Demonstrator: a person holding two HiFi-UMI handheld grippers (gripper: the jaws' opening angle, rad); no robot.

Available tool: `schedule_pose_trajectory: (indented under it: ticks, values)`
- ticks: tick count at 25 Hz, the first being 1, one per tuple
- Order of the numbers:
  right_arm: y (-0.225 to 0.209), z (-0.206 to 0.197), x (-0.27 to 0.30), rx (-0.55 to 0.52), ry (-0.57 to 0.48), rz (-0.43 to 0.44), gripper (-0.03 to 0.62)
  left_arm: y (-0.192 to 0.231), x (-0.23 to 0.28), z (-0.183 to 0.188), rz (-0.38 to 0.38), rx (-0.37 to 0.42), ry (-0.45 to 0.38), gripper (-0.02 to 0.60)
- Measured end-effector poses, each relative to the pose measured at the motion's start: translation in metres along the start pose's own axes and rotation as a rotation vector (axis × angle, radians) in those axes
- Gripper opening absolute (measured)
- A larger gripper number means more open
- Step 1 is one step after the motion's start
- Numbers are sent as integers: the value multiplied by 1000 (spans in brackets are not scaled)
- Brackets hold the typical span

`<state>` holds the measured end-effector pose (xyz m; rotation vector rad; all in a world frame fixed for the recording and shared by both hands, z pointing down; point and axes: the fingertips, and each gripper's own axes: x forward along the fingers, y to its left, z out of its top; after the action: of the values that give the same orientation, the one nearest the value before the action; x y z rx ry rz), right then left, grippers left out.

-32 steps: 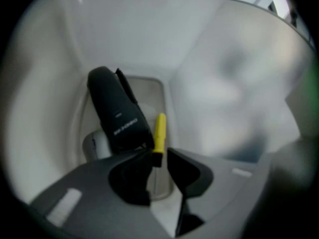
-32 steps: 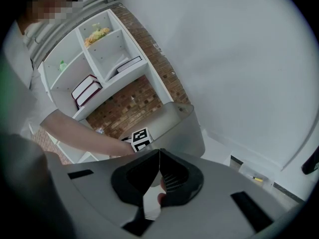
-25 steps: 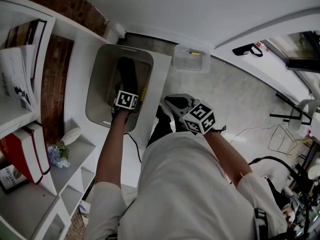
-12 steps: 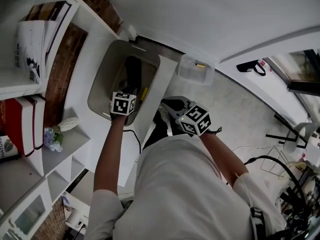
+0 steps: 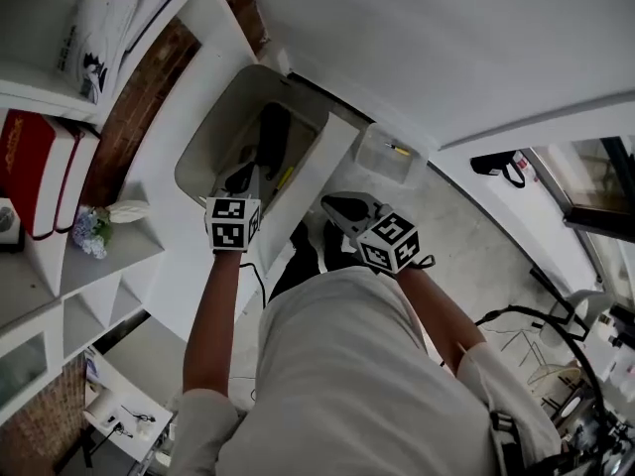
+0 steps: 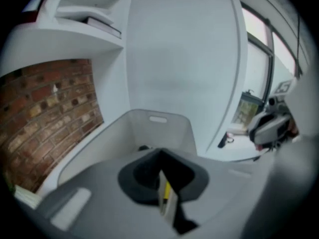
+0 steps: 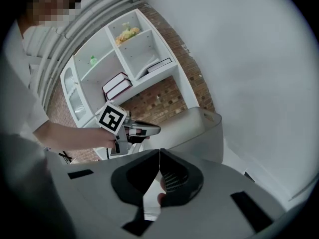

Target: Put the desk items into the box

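Two grippers, one box and one small clear tub show. In the head view the box (image 5: 211, 132) sits at upper centre-left beside the shelf (image 5: 139, 266). Inside it lie one long dark item (image 5: 273, 132) and one yellow stick (image 5: 286, 177); anything else in there is too dim to make out. The tub (image 5: 375, 157), right of the box, holds one yellow-tipped piece too small to name.

The left gripper (image 5: 249, 174) hangs over the box's near rim. Its jaws have just been closing and now meet at the tips. A pale and yellow sliver shows in the slit behind them, and I cannot tell what it is. The right gripper (image 5: 342, 206) is at centre, away from the box, jaws pressed together. A pinkish blur shows in the gap below its tips, unreadable.

The right gripper view alone shows the left gripper from the side, before the box wall, with two red books (image 7: 117, 86) on the shelf. The head view crops those books at its left edge.
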<state>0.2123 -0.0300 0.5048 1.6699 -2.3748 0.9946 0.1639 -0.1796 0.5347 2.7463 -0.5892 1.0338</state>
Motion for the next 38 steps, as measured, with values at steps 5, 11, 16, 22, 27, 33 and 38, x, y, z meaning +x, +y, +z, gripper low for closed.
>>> schedule_pose_trajectory:
  ticks: [5,11,16,22,27,33,38]
  values:
    - [11,5,-5,-33,-12,38,0,-6,-41,-8,42,-93,-56,3]
    - [19,4,-3,-59,-4,69,0,-29,-82,-23,17,-152,-93,2]
    - [32,8,-2,-81,-9,67,0,-36,-117,-34,36,-182,-137,2]
    - [49,9,1,-99,-10,56,0,-27,-153,-45,60,-226,-181,3]
    - [74,8,5,-81,-41,31,0,-23,-183,-63,40,-262,-195,3]
    - [111,-6,7,-67,-60,-14,0,-13,-217,-89,35,-250,-199,3]
    - [141,-22,6,-73,-61,-54,0,-8,-244,-111,6,-218,-201,2]
